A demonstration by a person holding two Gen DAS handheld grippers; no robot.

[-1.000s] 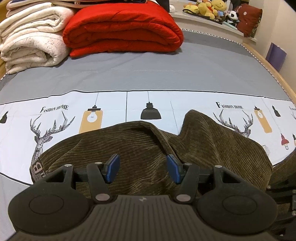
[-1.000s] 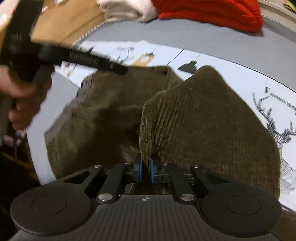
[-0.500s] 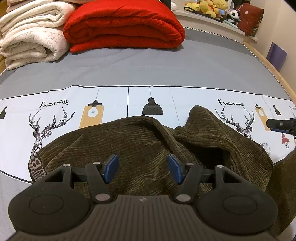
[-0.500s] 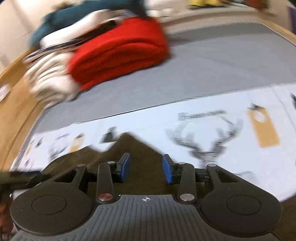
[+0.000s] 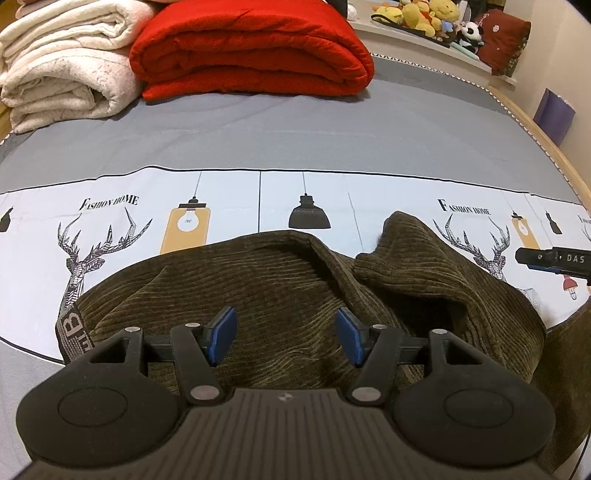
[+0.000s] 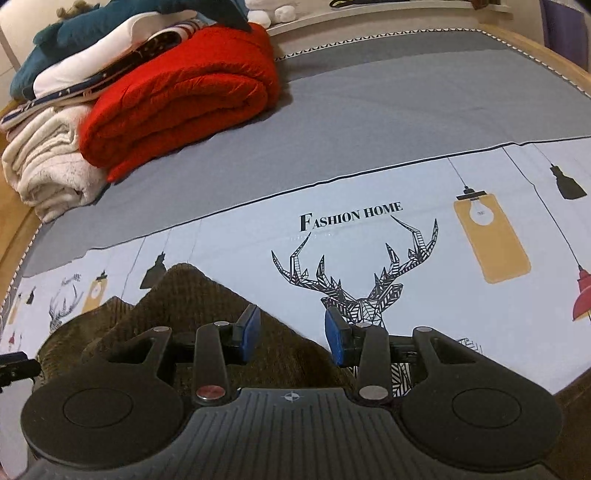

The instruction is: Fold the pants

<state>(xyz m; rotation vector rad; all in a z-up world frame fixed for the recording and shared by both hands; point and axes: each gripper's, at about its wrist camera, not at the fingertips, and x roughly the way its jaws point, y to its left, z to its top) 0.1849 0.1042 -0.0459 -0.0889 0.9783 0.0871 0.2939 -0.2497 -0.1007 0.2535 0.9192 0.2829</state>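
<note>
Down in the left wrist view, the left gripper (image 5: 283, 334) hangs over the pants (image 5: 280, 288), its blue fingers (image 5: 221, 334) spread apart with brown corduroy below the gap and nothing pinched between them. The pants lie rumpled on the bed (image 5: 295, 140), across the pale printed band of the sheet (image 5: 110, 221), with one part folded over into a raised hump at the right. A waistband label shows at the near left edge. At the far right edge, the tip of the right gripper (image 5: 552, 258) pokes in. Far back sit a red quilt (image 5: 251, 55), a white blanket (image 5: 62, 66) to its left and plush toys (image 5: 424, 16) on a ledge. From the right wrist view, the right gripper (image 6: 291, 336) has its fingers (image 6: 249, 332) parted and released, with an edge of the pants (image 6: 192, 299) under the left finger and the printed deer (image 6: 362, 284) on the sheet under the right one. The pants fill the near left. The quilt (image 6: 177, 96) and blanket (image 6: 44, 162) lie far left.
</note>
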